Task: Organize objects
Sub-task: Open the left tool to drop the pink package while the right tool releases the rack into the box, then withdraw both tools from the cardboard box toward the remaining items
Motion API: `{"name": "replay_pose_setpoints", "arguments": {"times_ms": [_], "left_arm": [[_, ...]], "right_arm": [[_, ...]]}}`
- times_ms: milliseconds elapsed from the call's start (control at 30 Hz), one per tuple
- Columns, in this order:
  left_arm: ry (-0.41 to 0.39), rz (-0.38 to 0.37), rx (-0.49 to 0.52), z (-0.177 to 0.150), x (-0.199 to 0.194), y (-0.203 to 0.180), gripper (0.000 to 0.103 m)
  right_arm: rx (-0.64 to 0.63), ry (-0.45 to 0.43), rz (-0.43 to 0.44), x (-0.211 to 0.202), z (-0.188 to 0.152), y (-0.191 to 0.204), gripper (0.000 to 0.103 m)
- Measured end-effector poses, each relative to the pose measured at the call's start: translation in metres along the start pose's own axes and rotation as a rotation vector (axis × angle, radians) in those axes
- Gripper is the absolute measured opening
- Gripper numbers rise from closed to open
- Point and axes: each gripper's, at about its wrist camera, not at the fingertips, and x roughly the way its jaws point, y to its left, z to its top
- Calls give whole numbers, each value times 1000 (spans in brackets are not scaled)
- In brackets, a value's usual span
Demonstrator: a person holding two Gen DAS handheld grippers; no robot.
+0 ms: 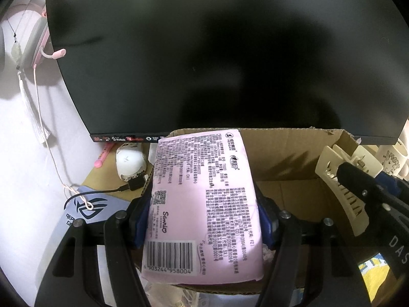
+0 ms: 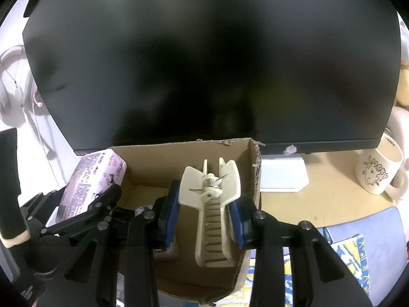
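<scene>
While the dark monitor (image 1: 217, 51) fills the background, both grippers hang over the cardboard box (image 1: 288, 158). The left gripper (image 1: 202, 220) clamps the pink tissue pack (image 1: 204, 204); the right gripper (image 2: 204, 217) pinches the cream hair claw (image 2: 212, 204). The box floor appears largely hidden.

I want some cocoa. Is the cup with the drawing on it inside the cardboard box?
No, the mug stands on the desk to the right of the cardboard box, outside its wall.
</scene>
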Motion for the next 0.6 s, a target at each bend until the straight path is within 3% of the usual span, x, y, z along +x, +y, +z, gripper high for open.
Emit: {"name": "replay_pose_setpoints", "arguments": {"times_ms": [233,367,467,600], "left_arm": [[-3,51,-30,4,-10,9,70],[-57,102,-46,9,-28,18,98],[-85,151,-54,11,-40,25,102],[-102,191,-66,14,-54,38,103]], "right_arm": [[-1,7,13,3,-1,-2,39],[-1,7,27,1,0,-1,39],[-18,5,16,-1,0,2,40],[-22,-7,20,-4,0,7,49]]}}
